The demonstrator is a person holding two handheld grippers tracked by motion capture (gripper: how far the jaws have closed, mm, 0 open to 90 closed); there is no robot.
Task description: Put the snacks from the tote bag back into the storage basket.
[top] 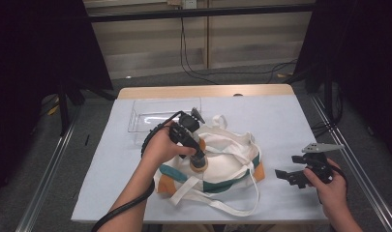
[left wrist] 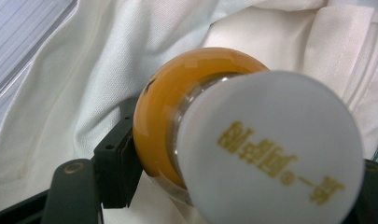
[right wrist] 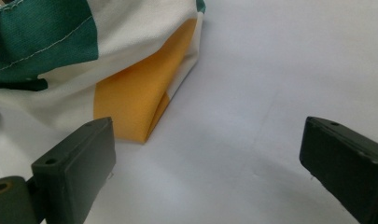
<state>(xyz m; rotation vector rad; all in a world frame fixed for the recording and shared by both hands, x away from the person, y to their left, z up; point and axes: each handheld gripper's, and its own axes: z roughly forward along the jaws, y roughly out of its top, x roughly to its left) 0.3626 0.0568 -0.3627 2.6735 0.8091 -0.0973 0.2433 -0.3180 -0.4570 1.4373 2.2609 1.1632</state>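
A white cloth bag (top: 222, 162) with green and orange patches is spread on the pale-covered table (top: 280, 121), just below the table's centre in the high view, its straps trailing toward 6 o'clock and one loop toward 12 o'clock. A clear plastic tray (top: 147, 116) is set at about 10 o'clock from the bag, near the far left of the table.

The left gripper (top: 199, 162) is held by the left hand (top: 162, 145) over the bag's left half, pointed down toward 5 o'clock. A small bottle (top: 198, 163) of orange liquid is clamped between its jaws, directly over the white cloth. In the left gripper view the bottle (left wrist: 177, 121) is seen end-on, with a round white cap (left wrist: 270, 149) bearing gold printed characters toward the camera, and one black jaw pressed against its left flank; the bag's white fabric (left wrist: 107, 70) is seen behind it.

The right gripper (top: 293, 175) is held by the right hand (top: 329, 186) at about 3 o'clock from the bag, well apart from it, above bare table. Its jaws are spread wide and nothing is held between them. In the right gripper view an orange corner patch (right wrist: 140, 100) of the bag (right wrist: 130, 37) lies at 11 o'clock beyond the jaws, with a green band (right wrist: 42, 42) further up at the left.
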